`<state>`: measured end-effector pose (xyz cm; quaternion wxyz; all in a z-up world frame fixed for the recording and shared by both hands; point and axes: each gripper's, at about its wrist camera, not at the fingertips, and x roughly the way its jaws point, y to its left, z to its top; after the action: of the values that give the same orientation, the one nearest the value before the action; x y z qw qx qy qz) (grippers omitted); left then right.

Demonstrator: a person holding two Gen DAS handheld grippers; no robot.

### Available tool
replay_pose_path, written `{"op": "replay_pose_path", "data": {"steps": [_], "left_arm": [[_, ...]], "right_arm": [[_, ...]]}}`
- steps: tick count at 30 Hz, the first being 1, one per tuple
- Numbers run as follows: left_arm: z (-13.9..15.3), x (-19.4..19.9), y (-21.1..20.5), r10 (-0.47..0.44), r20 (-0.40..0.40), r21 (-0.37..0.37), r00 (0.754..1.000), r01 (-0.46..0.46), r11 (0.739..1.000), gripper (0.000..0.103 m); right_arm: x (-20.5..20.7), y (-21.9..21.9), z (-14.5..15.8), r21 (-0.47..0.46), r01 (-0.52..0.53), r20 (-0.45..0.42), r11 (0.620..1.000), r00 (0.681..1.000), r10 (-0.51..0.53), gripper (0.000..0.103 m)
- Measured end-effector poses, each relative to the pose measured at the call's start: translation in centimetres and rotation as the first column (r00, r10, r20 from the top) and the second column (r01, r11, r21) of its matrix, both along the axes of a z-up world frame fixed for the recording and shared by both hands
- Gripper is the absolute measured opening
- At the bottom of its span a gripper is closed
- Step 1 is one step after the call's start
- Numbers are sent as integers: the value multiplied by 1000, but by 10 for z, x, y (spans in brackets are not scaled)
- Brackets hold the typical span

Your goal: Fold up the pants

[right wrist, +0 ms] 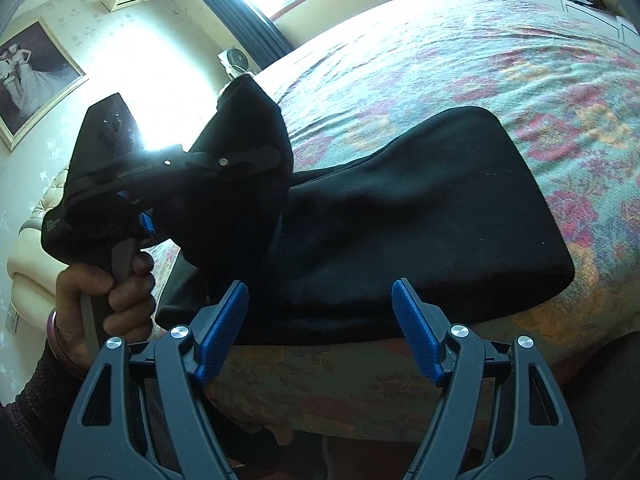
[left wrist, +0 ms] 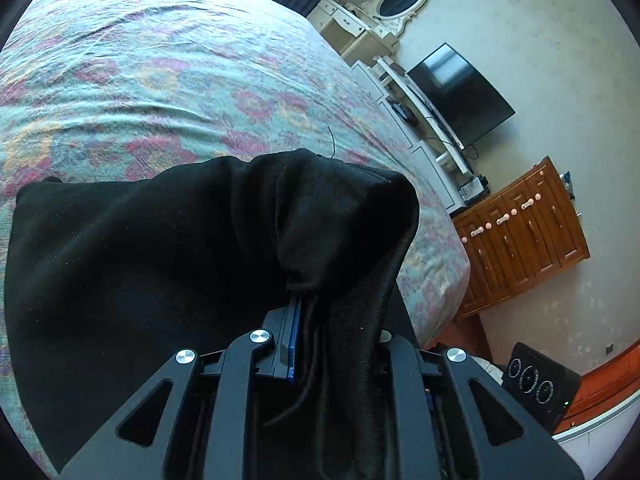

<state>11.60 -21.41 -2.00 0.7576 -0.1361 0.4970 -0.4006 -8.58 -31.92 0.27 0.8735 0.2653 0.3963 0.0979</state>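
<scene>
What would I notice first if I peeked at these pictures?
Big black pants sprawl across a flowery bedspread. The left gripper, squeezed by a hand at the left, is shut on one bunched end of the pants, lifted off the bed. Down in front, the right gripper gapes open with bright blue pads, holding nothing.
</scene>
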Motion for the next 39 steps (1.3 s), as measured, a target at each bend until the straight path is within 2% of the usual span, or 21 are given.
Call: {"op": "replay_pose_path", "data": {"steps": [3,5,6,8,11,15,17,19,20,23,25,28,32,34,36,37,39], "left_arm": [[-18,-3,-20,-8,-3,53,1000,8,999,17],[-27,-6,-28,-14,6,84,1000,14,996,26],[-30,-7,-29,-16,6,79,1000,16,997,29],[-32,-11,-29,-23,1,46,1000,23,999,44],[-21,-25,-21,-32,17,-22,999,32,999,62],[1,-40,6,1,41,-91,999,2,996,73],[12,-45,27,44,83,-90,996,-36,995,79],[19,-48,51,105,145,-49,984,-99,994,82],[19,-48,64,133,175,-26,976,-131,991,84],[10,-43,100,236,223,39,946,-250,967,85],[-1,-36,120,301,181,50,936,-314,948,85],[-19,-27,144,381,77,15,921,-384,923,85],[-35,-21,155,412,-10,2,911,-412,911,85],[-40,-21,155,411,-20,7,912,-411,912,85],[-43,-22,153,406,-22,11,913,-406,914,85],[-44,-22,152,404,-24,13,915,-404,915,85],[-46,-23,151,399,-28,17,916,-399,917,85]], "right_arm": [[-3,-11,-3,9,29,-6,1000,1000,-29,74],[-4,-16,-4,11,45,-9,999,999,-45,74],[-5,-19,-3,12,53,-9,999,999,-53,74],[-6,-23,-3,13,66,-7,998,998,-66,74],[-10,-28,0,12,79,-2,997,997,-79,74],[-9,-36,4,49,92,1,995,996,-92,74],[-5,-40,8,48,97,13,994,995,-98,74],[-1,-44,14,47,103,27,994,994,-104,74],[2,-45,16,58,99,25,993,995,-100,78],[18,-54,15,134,92,5,987,996,-93,81],[33,-54,11,149,78,-20,986,997,-76,81],[52,-55,1,107,90,-63,990,995,-83,81],[73,-52,-18,84,74,-139,994,988,-62,80],[77,-48,-21,102,47,-146,994,989,-31,76],[83,-42,-25,132,8,-164,991,986,14,62],[85,-38,-28,146,-5,-175,989,984,30,60],[88,-33,-32,135,-17,-197,991,979,44,48]]}}
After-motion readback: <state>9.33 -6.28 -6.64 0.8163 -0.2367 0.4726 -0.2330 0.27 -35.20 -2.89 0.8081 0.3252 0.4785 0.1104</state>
